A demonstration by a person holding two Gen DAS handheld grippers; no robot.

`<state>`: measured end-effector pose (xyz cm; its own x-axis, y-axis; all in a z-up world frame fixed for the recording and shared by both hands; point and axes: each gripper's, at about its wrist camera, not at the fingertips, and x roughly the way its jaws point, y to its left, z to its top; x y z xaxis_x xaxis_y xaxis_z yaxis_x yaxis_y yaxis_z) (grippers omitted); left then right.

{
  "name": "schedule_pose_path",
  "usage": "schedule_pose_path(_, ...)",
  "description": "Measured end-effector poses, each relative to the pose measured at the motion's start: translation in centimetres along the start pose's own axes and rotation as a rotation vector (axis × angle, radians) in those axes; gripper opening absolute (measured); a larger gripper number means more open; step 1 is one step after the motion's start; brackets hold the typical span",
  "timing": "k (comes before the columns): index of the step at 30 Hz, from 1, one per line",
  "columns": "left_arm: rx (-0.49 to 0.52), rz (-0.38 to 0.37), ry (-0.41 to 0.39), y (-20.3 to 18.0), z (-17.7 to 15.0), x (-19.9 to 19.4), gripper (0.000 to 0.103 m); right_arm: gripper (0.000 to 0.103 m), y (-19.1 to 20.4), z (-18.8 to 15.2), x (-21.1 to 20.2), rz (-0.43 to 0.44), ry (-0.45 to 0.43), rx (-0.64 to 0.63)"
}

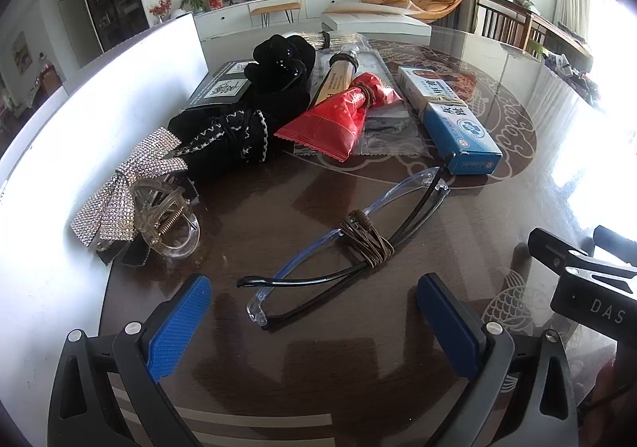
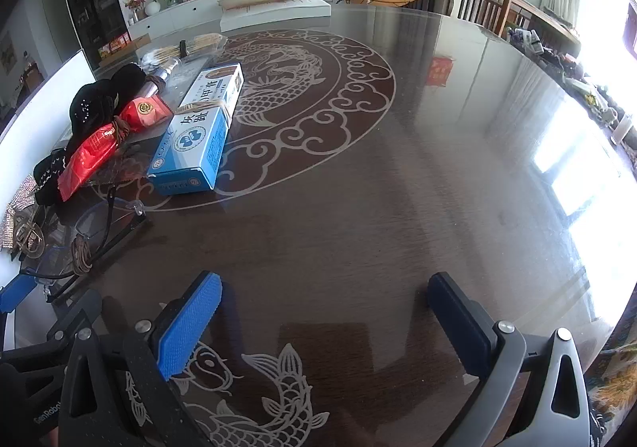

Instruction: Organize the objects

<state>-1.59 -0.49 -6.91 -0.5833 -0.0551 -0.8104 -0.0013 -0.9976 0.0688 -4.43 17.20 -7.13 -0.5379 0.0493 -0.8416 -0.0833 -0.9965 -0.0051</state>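
Clear-framed glasses bound with a brown cord lie folded on the dark round table, just ahead of my open, empty left gripper. Behind them lie a blue box, a red packet, black fabric hair pieces, a rhinestone bow and a clear hair claw. My right gripper is open and empty over bare table. In the right wrist view the blue box, the red packet and the glasses sit at the left.
A white board runs along the table's left side. A flat white box lies at the far edge. The right gripper's body shows at the right of the left wrist view. Chairs stand beyond the table at the right.
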Motion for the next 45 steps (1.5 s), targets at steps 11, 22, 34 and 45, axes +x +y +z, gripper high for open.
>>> schedule_pose_path(11, 0.000, -0.003, -0.001, -0.03, -0.06, 0.03, 0.103, 0.103, -0.03, 0.00, 0.04, -0.001, 0.000, -0.001)
schedule_pose_path(22, 0.001, -0.002, -0.005, -0.05, -0.15, -0.03, 0.103, 0.103, -0.04, -0.01, 0.06, 0.000, -0.001, -0.001)
schedule_pose_path(34, -0.011, -0.010, -0.004, 0.19, -0.22, 0.03, 0.103, 0.103, -0.03, -0.02, 0.10, 0.000, -0.001, -0.001)
schedule_pose_path(45, -0.026, -0.023, -0.001, 0.34, -0.26, 0.19, 0.103, 0.103, -0.02, -0.01, 0.12, 0.000, -0.001, -0.001)
